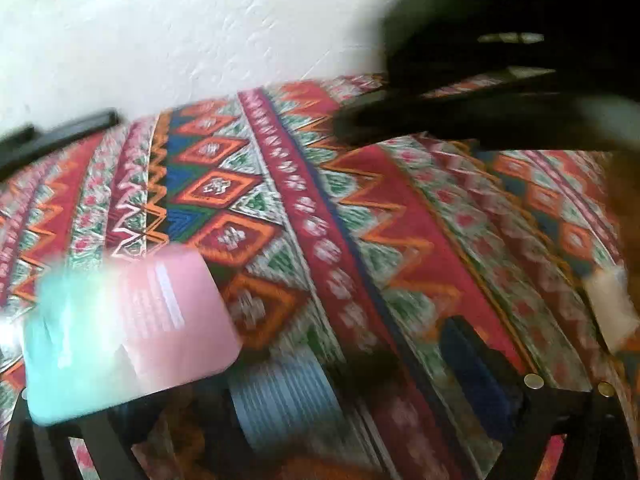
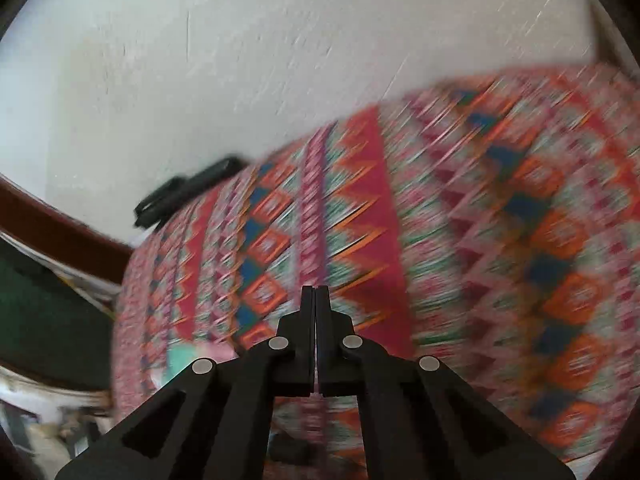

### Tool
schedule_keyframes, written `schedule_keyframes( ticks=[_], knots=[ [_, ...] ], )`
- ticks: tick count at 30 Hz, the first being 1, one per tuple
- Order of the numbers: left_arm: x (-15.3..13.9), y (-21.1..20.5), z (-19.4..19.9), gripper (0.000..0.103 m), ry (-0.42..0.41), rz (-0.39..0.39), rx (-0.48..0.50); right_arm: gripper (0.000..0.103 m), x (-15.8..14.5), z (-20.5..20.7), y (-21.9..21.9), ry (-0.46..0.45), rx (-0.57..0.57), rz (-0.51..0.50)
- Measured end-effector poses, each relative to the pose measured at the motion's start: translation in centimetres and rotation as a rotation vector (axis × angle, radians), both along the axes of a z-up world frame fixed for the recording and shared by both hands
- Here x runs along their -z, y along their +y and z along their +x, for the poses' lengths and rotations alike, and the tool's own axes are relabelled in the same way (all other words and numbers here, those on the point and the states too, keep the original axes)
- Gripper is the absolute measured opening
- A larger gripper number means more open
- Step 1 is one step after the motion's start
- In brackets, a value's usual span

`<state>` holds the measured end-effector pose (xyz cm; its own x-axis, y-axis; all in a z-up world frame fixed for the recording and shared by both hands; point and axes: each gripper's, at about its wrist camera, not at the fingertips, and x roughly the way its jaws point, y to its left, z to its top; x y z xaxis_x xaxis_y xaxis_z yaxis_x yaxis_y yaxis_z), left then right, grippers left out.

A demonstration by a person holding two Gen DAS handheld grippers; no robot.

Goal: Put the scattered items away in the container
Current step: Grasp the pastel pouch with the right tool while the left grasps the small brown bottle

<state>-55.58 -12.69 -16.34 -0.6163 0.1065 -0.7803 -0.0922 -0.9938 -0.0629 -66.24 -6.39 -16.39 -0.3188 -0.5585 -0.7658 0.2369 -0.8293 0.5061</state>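
Left gripper (image 1: 132, 344): clamped on pink-and-teal packet (image 1: 132, 320), over patterned cloth (image 1: 320, 220) | right gripper (image 2: 315, 304): fingers together, empty, packet lower-left | container: not visible | left nearer.

1 pink-and-teal package (image 1: 132, 328), 1 patterned cloth (image 1: 360, 220), 1 black object (image 2: 188, 192) by the wall.

The cloth (image 1: 360, 208) has red, orange, green and blue zigzags and diamonds. The packet (image 1: 132, 332) is pink and mint green.
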Motion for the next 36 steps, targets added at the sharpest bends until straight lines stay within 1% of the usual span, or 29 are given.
schedule_keyframes(
  ticks=[1, 2, 3, 4, 5, 6, 7, 9, 10, 11, 13, 15, 16, 19, 20, 21, 22, 23, 24, 25, 26, 27, 28, 30, 32, 33, 34, 35, 36],
  knots=[
    [0.0, -0.1, 0.0, 0.094, 0.007, 0.000, 0.002, 0.001, -0.2, 0.2, 0.5, -0.001, -0.002, -0.020],
    [-0.1, -0.2, 0.0, 0.087, 0.013, 0.000, 0.004, 0.006, -0.2, 0.3, 0.8, -0.012, -0.001, -0.045],
    [-0.1, -0.3, 0.1, 0.066, 0.020, 0.000, 0.008, 0.016, -0.1, 0.3, 1.0, -0.023, 0.004, -0.064],
    [-0.3, -0.4, 0.5, 0.037, 0.022, 0.011, 0.026, 0.049, 0.0, 0.3, 1.0, -0.033, 0.014, -0.077],
    [-0.5, -0.6, 0.9, 0.026, 0.023, 0.022, 0.043, 0.069, 0.0, 0.2, 0.9, -0.040, 0.024, -0.087],
    [-0.6, -1.0, 1.4, 0.007, 0.015, 0.038, 0.050, 0.092, -0.1, 0.3, 0.6, -0.041, 0.028, -0.094],
    [-0.8, -1.5, 2.5, 0.003, 0.005, 0.077, 0.061, 0.092, -0.4, 0.4, 0.0, -0.043, 0.019, -0.099],
    [-0.8, -2.2, 4.5, 0.003, 0.008, 0.106, 0.071, 0.092, -0.8, 0.7, -1.8, -0.061, -0.044, -0.109],
    [-0.9, -2.6, 6.0, 0.001, 0.008, 0.113, 0.071, 0.092, -0.8, 0.9, -3.0, -0.073, -0.080, -0.113],
    [-0.9, -3.0, 6.8, 0.001, 0.005, 0.123, 0.068, 0.092, -0.9, 1.0, -4.0, -0.081, -0.113, -0.112],
    [-0.9, -4.0, 9.1, 0.000, 0.003, 0.148, 0.070, 0.092, -0.8, 1.2, -7.1, -0.082, -0.195, -0.079],
    [-1.1, -4.8, 10.1, 0.001, 0.020, 0.131, 0.067, 0.092, -0.4, 1.2, -10.2, -0.061, -0.247, -0.004],
    [-1.3, -4.9, 10.3, 0.001, 0.024, 0.137, 0.073, 0.092, 0.0, 1.2, -11.6, -0.054, -0.269, 0.033],
    [-2.0, -5.2, 10.7, 0.004, 0.038, 0.143, 0.083, 0.093, 1.8, 1.2, -15.1, -0.066, -0.326, 0.117],
    [-2.2, -5.3, 10.7, 0.004, 0.045, 0.138, 0.082, 0.092, 2.2, 1.6, -16.3, -0.038, -0.363, 0.179],
    [-2.3, -5.4, 10.8, 0.004, 0.052, 0.135, 0.080, 0.080, 2.3, 2.8, -17.7, 0.033, -0.424, 0.288],
    [-2.4, -5.6, 11.1, 0.004, 0.051, 0.144, 0.072, 0.081, 2.4, 3.8, -18.4, 0.083, -0.461, 0.359],
    [-2.4, -5.7, 11.3, 0.005, 0.050, 0.148, 0.069, 0.080, 2.3, 4.3, -18.3, 0.089, -0.464, 0.364],
    [-2.3, -5.8, 11.5, 0.010, 0.045, 0.149, 0.067, 0.079, 2.1, 4.5, -18.0, 0.079, -0.467, 0.346],
    [-2.2, -6.0, 11.9, 0.023, 0.038, 0.152, 0.065, 0.038, 1.7, 4.6, -17.2, 0.071, -0.463, 0.312],
    [-2.2, -6.1, 12.2, 0.031, 0.038, 0.155, 0.063, 0.035, 1.1, 4.5, -16.1, 0.066, -0.450, 0.267],
    [-2.3, -6.1, 12.5, 0.049, 0.045, 0.161, 0.063, 0.019, 0.6, 4.4, -15.0, 0.061, -0.436, 0.222],
    [-2.5, -6.0, 13.0, 0.067, 0.057, 0.164, 0.069, 0.007, 0.2, 4.3, -14.1, 0.060, -0.422, 0.192],
    [-2.8, -5.1, 13.5, 0.080, 0.072, 0.159, 0.099, 0.007, -0.4, 4.3, -12.5, 0.067, -0.396, 0.170],
    [-2.9, -4.3, 13.1, 0.084, 0.056, 0.154, 0.155, 0.009, -0.7, 4.3, -11.6, 0.052, -0.389, 0.148],
    [-2.5, -3.3, 12.8, 0.086, 0.023, 0.149, 0.198, 0.015, -0.6, 4.2, -11.4, 0.033, -0.382, 0.140],
    [-1.9, -2.3, 12.8, 0.086, 0.003, 0.122, 0.221, 0.034, -0.6, 4.1, -11.2, 0.022, -0.378, 0.132],
    [-1.4, -1.2, 13.0, 0.086, -0.005, 0.088, 0.236, 0.049, -0.7, 4.1, -11.1, 0.023, -0.377, 0.124],
    [-0.5, 0.1, 12.9, 0.081, -0.018, 0.038, 0.253, 0.073, -0.8, 4.1, -11.0, 0.025, -0.376, 0.116]
  ],
)
